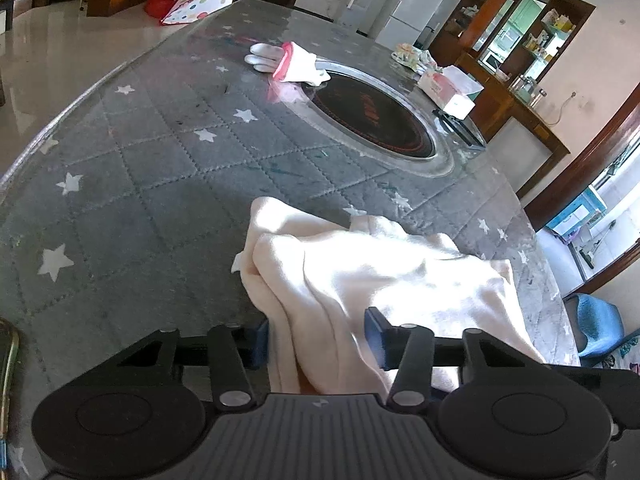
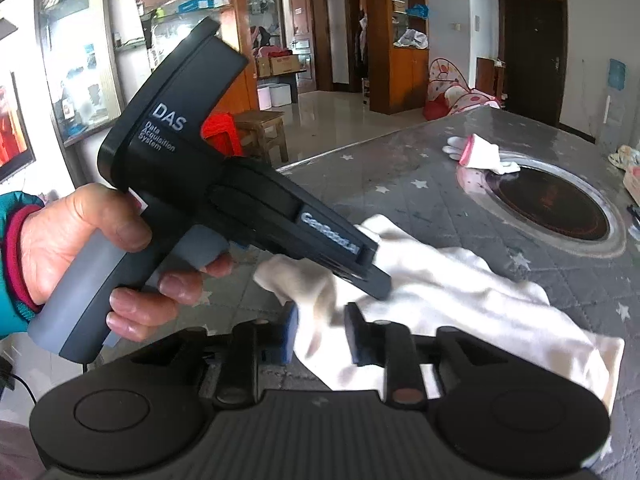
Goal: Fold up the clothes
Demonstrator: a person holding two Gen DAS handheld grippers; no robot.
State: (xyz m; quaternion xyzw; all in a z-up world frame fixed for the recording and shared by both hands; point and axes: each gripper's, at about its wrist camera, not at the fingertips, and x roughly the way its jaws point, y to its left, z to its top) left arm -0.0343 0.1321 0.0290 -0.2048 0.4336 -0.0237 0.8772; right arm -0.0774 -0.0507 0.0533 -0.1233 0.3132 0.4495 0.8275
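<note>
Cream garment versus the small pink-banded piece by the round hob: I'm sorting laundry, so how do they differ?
The cream garment is far larger than the pink-banded piece. The cream garment is plain; the pink-banded piece is white with a pink band. The cream garment lies rumpled between the fingers of the left gripper; the pink-banded piece lies apart, overlapping the rim of the hob. Both rest on the star-patterned table.

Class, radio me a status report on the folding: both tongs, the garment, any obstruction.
Left tongs astride bunched cloth, grip unclear. Right tongs likewise. Cream garment crumpled at table edge, unfolded. White gloves lie far off, clear.
</note>
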